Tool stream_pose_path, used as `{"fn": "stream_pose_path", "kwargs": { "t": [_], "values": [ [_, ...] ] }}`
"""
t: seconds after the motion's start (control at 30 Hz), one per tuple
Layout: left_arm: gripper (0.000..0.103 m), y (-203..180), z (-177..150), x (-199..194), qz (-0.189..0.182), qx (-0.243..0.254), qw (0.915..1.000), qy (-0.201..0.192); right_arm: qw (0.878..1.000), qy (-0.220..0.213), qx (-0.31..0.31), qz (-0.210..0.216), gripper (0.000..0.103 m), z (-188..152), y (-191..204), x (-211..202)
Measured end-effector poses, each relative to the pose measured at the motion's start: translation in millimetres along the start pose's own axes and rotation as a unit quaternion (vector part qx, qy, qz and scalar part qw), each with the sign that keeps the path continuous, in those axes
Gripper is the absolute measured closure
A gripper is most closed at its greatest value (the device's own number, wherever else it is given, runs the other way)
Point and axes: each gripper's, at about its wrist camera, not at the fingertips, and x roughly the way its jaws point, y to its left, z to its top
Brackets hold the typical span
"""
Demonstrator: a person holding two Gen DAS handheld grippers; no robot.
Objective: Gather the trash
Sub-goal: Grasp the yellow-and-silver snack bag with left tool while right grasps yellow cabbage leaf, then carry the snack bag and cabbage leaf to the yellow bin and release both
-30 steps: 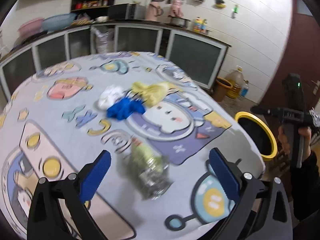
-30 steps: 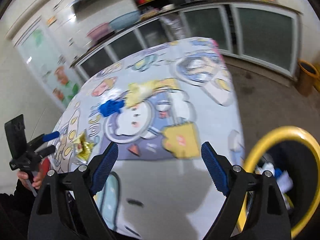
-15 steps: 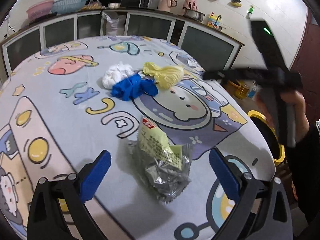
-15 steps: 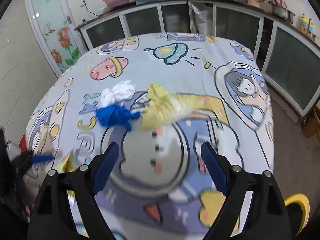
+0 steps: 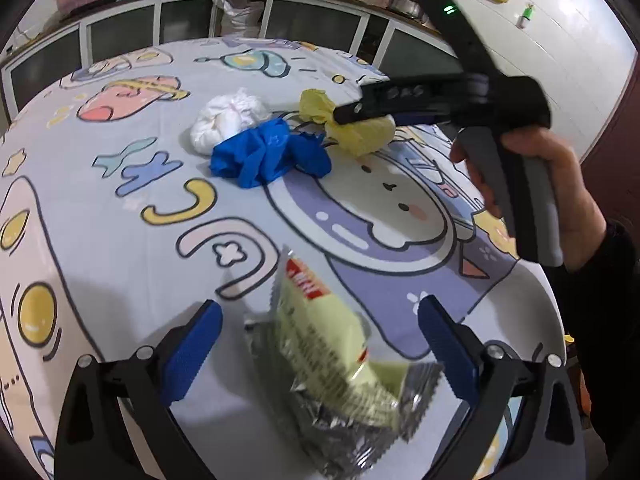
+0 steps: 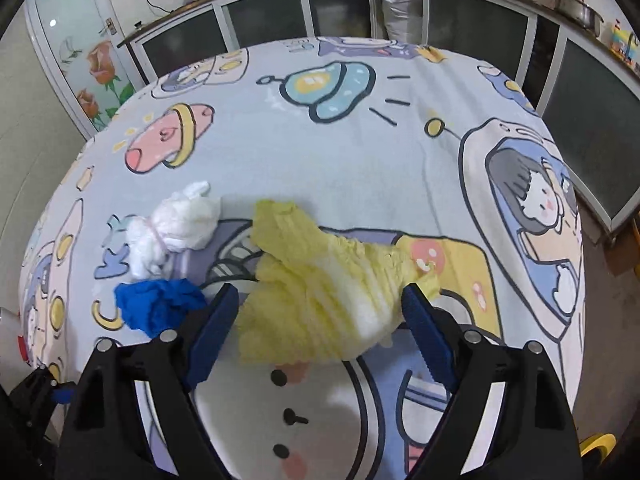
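Note:
A crumpled foil snack wrapper lies on the cartoon-print table between the open jaws of my left gripper. Farther back lie a blue glove, a white tissue wad and a yellow crumpled paper. My right gripper is open with its jaws on either side of the yellow paper; the blue glove and white wad lie to its left. The right gripper also shows in the left wrist view, over the yellow paper.
The round table carries a printed cloth. Kitchen cabinets line the wall behind it. A sliver of a yellow bin rim shows low at the right, beyond the table edge.
My right gripper swung from the yellow-rimmed bin over to the table and came down around the yellow paper. My left gripper closed in on the foil wrapper.

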Motion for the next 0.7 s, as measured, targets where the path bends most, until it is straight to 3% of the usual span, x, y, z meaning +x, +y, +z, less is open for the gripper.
{"fn": "stream_pose_path", "kwargs": {
  "t": [0.07,0.1,0.17,0.2,0.23,0.3,0.33,0.47,0.7],
  "values": [
    [0.025,-0.2,1.1,1.1,0.003,0.003,1.0,-0.001,1.0,0.001,-0.004,-0.006,0.046,-2.0,0.0,2.7],
    [0.029,-0.6,1.4,2.5,0.007,0.005,1.0,-0.001,1.0,0.002,-0.005,-0.009,0.049,-2.5,-0.4,3.3],
    [0.046,-0.3,2.2,5.5,0.014,0.007,0.9999,-0.002,1.0,0.005,-0.002,-0.015,0.07,-2.2,-3.4,5.1],
    [0.048,0.2,2.7,6.5,0.018,0.007,0.9998,-0.003,1.0,0.006,0.003,-0.013,0.073,-1.8,-6.4,5.6],
    [0.061,0.3,3.4,7.1,0.018,0.006,0.9998,-0.003,1.0,0.007,0.008,-0.011,0.081,-2.3,-8.7,6.3],
    [0.065,0.3,4.7,6.1,0.012,0.001,0.9999,-0.005,1.0,0.004,0.013,-0.022,0.088,-3.1,-11.9,6.0],
    [0.084,0.8,5.0,6.0,0.01,-0.003,0.9999,-0.003,1.0,-0.001,0.018,-0.018,0.089,-3.8,-13.3,3.7],
    [0.084,-1.3,4.2,-11.5,-0.009,-0.01,0.9999,-0.01,0.999,-0.026,0.03,0.003,0.092,-7.5,-13.8,-18.1],
    [0.084,-3.4,9.0,-69.0,-0.014,-0.004,0.9977,-0.066,0.996,-0.082,0.023,0.031,0.092,-10.4,-3.3,-82.5]
  ]
}}
